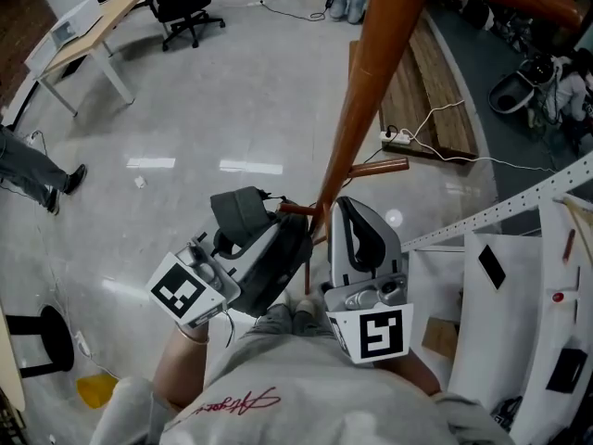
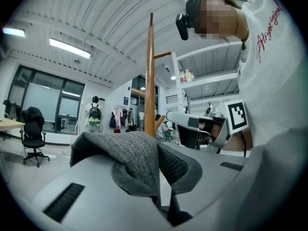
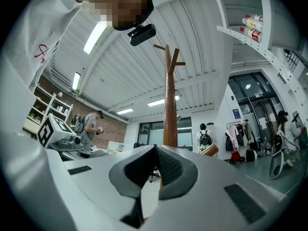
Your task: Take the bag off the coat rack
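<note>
The wooden coat rack (image 1: 371,91) slants from the top right down to the middle of the head view, and a short peg (image 1: 375,167) sticks out low on it. My left gripper (image 1: 274,235) is shut on a fold of the grey knitted bag (image 1: 241,213), just left of the pole. In the left gripper view the bag's fabric (image 2: 130,153) bulges up between the closed left gripper (image 2: 159,179), with the coat rack (image 2: 150,81) behind. My right gripper (image 1: 346,206) is right of the pole, shut with nothing in it. The right gripper (image 3: 155,154) shows tips touching before the coat rack (image 3: 169,105).
A white shelving unit (image 1: 519,276) stands close on the right. A power strip with a white cable (image 1: 400,139) lies by wooden boards behind the rack. A desk (image 1: 88,28) and an office chair (image 1: 185,6) are far left. A person's legs (image 1: 32,170) show at the left edge.
</note>
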